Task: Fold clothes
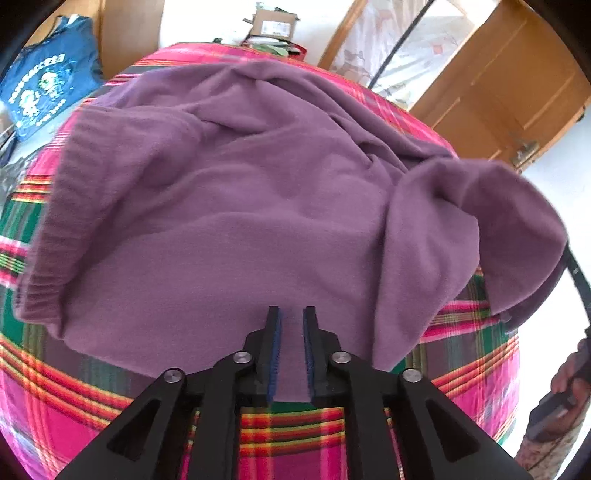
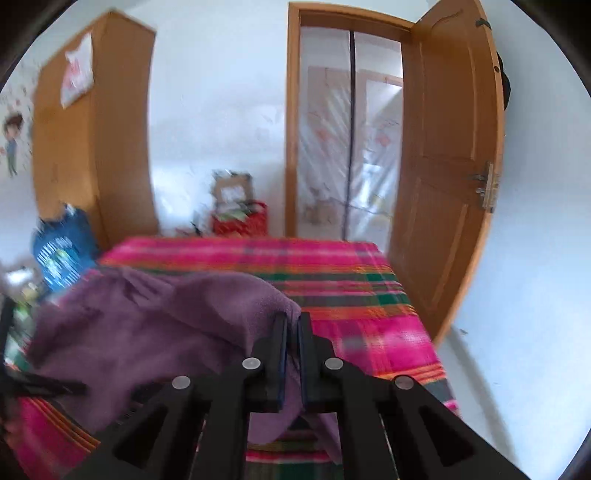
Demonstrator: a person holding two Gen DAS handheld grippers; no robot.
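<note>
Left gripper (image 1: 292, 314): a narrow gap is seen between the blue pads, with purple fabric visible through it; the pads do not appear to press on the cloth, so it is read as slightly parted and holding nothing. Right gripper (image 2: 292, 319): the jaws are closed on a raised fold of the purple sweater (image 1: 229, 206), which is lifted off the plaid bedspread (image 1: 295, 424) while the rest of the garment lies spread and wrinkled on the bed. The ribbed hem is seen at the left side in the left wrist view.

Risks, as judged: only a thin bite of fabric is pinched on the right, so slipping out under the garment's weight is possible. With the near edge unpinned, the body may be dragged and bunched rather than folded cleanly. The lifted part may drop off the bed's right edge.

Hard to make out: the right wrist view is motion-blurred. The sleeves cannot be told apart from the folds. A hand (image 1: 570, 373) is cut off at the frame edge. Farther back, a blue printed garment (image 1: 44, 92), a cardboard box (image 1: 275, 24) and a wooden door (image 2: 450, 166) are seen.
</note>
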